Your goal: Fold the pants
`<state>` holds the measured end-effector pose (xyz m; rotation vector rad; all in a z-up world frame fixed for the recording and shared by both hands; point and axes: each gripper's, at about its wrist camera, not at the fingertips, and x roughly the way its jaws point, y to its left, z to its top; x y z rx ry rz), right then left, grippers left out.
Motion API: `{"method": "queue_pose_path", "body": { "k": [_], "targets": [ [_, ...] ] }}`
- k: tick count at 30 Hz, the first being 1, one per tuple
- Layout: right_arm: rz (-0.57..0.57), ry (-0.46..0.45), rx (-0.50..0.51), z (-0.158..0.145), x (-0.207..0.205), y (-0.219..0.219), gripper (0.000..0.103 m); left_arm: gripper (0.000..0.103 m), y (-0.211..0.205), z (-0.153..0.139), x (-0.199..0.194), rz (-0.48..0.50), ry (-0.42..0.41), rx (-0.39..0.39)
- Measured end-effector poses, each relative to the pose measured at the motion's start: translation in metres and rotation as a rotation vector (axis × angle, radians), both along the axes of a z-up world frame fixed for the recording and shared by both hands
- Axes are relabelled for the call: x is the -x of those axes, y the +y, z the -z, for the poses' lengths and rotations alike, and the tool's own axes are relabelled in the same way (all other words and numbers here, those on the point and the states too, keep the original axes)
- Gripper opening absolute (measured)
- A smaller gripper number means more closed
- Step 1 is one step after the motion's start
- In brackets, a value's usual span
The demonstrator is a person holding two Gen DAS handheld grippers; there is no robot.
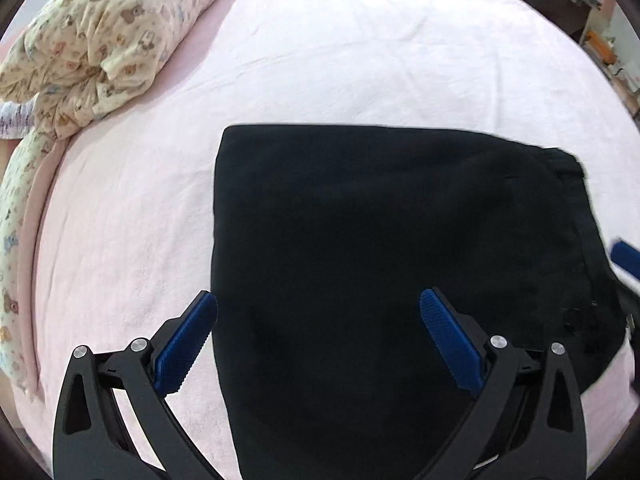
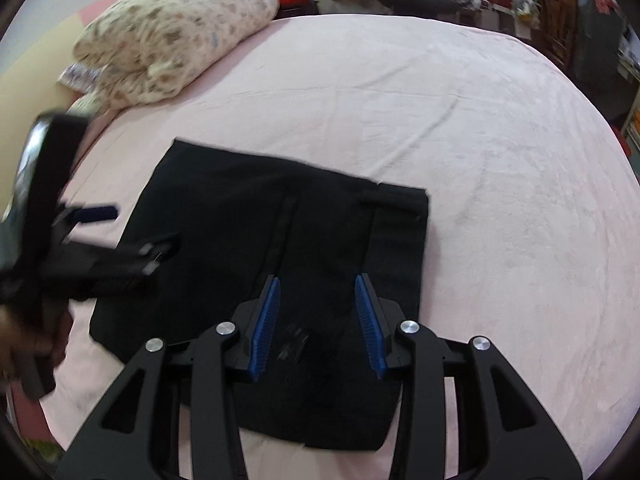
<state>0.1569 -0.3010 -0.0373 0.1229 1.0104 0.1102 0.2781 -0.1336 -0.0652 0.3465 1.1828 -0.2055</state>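
Folded black pants (image 1: 380, 240) lie under both parted, empty tools (image 1: 318, 304).

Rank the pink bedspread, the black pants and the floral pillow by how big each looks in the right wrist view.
1. pink bedspread
2. black pants
3. floral pillow, though it lies farther from the camera, so it may look smaller than it is.

Both the left gripper (image 1: 318, 300) and the right gripper (image 2: 316, 284) are built of matte black triangular linkage arms with cut-out slots, round silver pivot screws at the joints, and blue ridged pads (image 1: 186, 344) lining their fingers.
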Motion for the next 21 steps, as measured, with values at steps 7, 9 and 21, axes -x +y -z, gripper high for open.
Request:
{"method": "queue_pose_path", "body": {
  "k": [7, 9, 21],
  "targets": [
    [-0.044, 0.100, 0.062, 0.044, 0.011, 0.012, 0.040, 0.102, 0.019, 0.025, -0.001, -0.070, 0.100, 0.051],
    [-0.061, 0.092, 0.088, 0.046, 0.010, 0.016, 0.041, 0.102, 0.019, 0.026, 0.000, -0.073, 0.102, 0.062],
    [0.054, -0.062, -0.036, -0.002, -0.061, -0.025, 0.046, 0.102, 0.013, -0.015, -0.033, -0.088, 0.015, 0.203]
  ]
}}
